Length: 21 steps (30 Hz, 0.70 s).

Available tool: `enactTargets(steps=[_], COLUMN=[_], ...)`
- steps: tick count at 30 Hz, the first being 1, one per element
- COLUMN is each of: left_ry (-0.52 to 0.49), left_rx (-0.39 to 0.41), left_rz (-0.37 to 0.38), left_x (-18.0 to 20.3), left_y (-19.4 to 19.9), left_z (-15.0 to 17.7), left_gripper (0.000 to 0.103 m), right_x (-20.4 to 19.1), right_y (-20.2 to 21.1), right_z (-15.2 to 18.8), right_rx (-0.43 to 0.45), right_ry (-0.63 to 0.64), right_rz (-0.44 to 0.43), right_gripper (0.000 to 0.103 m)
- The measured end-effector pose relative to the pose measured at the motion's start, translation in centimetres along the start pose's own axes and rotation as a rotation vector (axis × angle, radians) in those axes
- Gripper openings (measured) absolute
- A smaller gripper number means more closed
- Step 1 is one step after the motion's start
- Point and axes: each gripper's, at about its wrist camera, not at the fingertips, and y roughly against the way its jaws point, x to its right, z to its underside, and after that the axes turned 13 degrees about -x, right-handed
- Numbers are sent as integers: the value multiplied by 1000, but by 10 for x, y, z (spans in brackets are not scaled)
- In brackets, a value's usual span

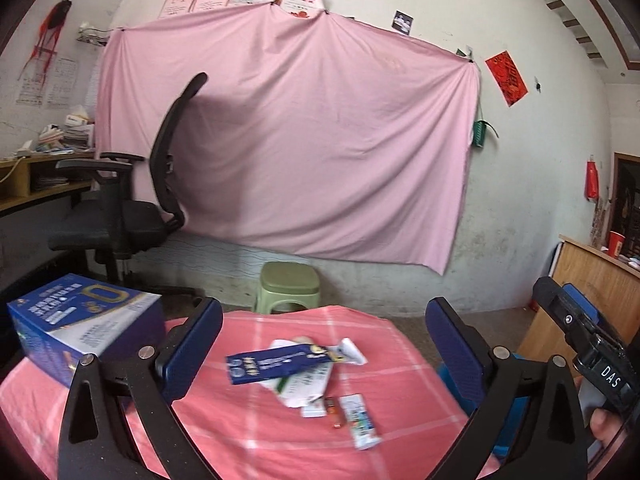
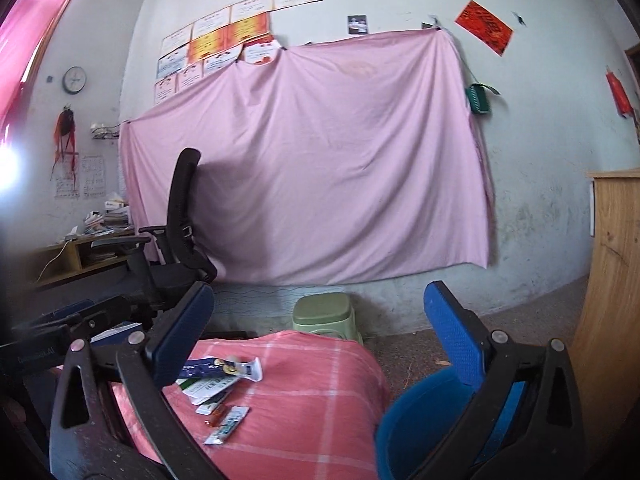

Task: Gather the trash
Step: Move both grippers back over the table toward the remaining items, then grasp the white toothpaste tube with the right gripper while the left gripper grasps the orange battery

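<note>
Several wrappers lie in a loose pile on the pink checked tablecloth [image 1: 256, 432]: a dark blue sachet [image 1: 276, 364], white torn packets [image 1: 308, 388], a small orange piece [image 1: 335, 414] and a white sachet [image 1: 360, 420]. The pile also shows in the right wrist view [image 2: 218, 380]. My left gripper [image 1: 324, 344] is open and empty, held above the pile. My right gripper [image 2: 316, 332] is open and empty, to the right of the table over a blue bin [image 2: 424, 420]. The right gripper also shows in the left wrist view [image 1: 576, 320].
A blue product box [image 1: 80, 328] stands on the table's left side. A green plastic stool [image 1: 290, 284] sits beyond the table. A black office chair [image 1: 132, 200] stands at left by a desk. A wooden cabinet [image 2: 608, 300] is at right.
</note>
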Motion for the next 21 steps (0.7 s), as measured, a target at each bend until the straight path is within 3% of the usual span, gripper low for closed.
enactTargets(steps=[6,12,21], left_ry=[17,37,78], left_rx=[15,-13,-127], left_rz=[-57,-87,-94], left_x=[-33,-61,-83], left_y=[8,7,-13], left_z=[12,27,45], left_gripper=[100,100,100], right_x=[-30,-52,-65], right_y=[-11,-32,-82], right_z=[8,20,47], right_rx=[-31,-117,-409], right_ry=[67,145,212], right_rz=[-29,-36,67], right_gripper=[103,103,103])
